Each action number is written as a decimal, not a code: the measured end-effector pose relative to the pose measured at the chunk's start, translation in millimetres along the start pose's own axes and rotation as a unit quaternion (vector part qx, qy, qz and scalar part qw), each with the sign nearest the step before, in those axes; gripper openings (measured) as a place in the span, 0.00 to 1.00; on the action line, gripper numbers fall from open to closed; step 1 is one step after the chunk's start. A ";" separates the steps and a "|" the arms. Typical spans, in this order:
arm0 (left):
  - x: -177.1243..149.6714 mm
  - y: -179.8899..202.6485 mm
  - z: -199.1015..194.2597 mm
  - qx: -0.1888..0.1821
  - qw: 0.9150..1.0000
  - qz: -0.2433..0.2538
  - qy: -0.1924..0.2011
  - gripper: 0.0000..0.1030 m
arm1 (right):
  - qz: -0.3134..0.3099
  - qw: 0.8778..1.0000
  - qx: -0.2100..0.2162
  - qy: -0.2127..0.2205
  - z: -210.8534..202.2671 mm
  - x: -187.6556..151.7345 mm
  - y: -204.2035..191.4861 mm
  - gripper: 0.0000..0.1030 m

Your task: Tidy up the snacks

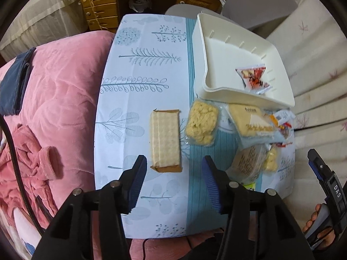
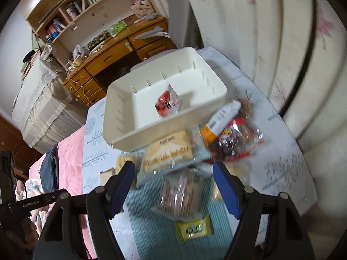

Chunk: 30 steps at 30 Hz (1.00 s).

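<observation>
A white bin stands on the blue patterned table and holds one red-and-white snack packet. In front of it lie a long wafer pack, a clear pack of yellow puffs, a beige boxed snack, a brown cookie pack, a red-and-dark bag and a small green sachet. My left gripper is open, just short of the wafer pack. My right gripper is open above the cookie pack, empty.
A pink quilt with a dark blue garment lies left of the table. A padded white headboard rises on the right. A wooden desk with drawers and a grey chair stand behind.
</observation>
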<state>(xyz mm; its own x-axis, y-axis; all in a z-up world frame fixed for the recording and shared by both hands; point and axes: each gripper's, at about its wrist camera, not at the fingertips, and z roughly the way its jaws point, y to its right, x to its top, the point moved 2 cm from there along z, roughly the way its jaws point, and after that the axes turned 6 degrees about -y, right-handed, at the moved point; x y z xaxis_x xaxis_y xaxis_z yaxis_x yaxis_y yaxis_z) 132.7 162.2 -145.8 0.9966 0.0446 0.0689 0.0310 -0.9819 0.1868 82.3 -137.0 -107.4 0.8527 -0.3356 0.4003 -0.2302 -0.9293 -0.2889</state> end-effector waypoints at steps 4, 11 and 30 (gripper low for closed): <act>0.5 -6.5 12.5 0.004 1.000 0.013 -0.014 0.75 | 0.016 1.000 -0.010 -0.003 0.0 -22.4 2.1 0.80; 3.5 -17.0 41.2 0.010 0.999 0.021 -0.037 0.81 | 0.017 0.999 -0.019 -0.020 9.6 -58.9 5.0 0.80; 18.8 -17.6 123.9 0.034 0.996 0.012 -0.087 0.88 | -0.077 0.991 -0.076 -0.083 64.6 -122.6 23.8 0.80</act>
<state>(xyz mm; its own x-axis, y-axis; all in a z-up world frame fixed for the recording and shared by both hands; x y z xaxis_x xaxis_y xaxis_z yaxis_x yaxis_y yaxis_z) 160.3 157.5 -269.2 0.9951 -0.0049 -0.0987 0.0070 -0.9927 0.1201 2.5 -108.0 -219.5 0.9459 -0.1700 0.2763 -0.1490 -0.9842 -0.0957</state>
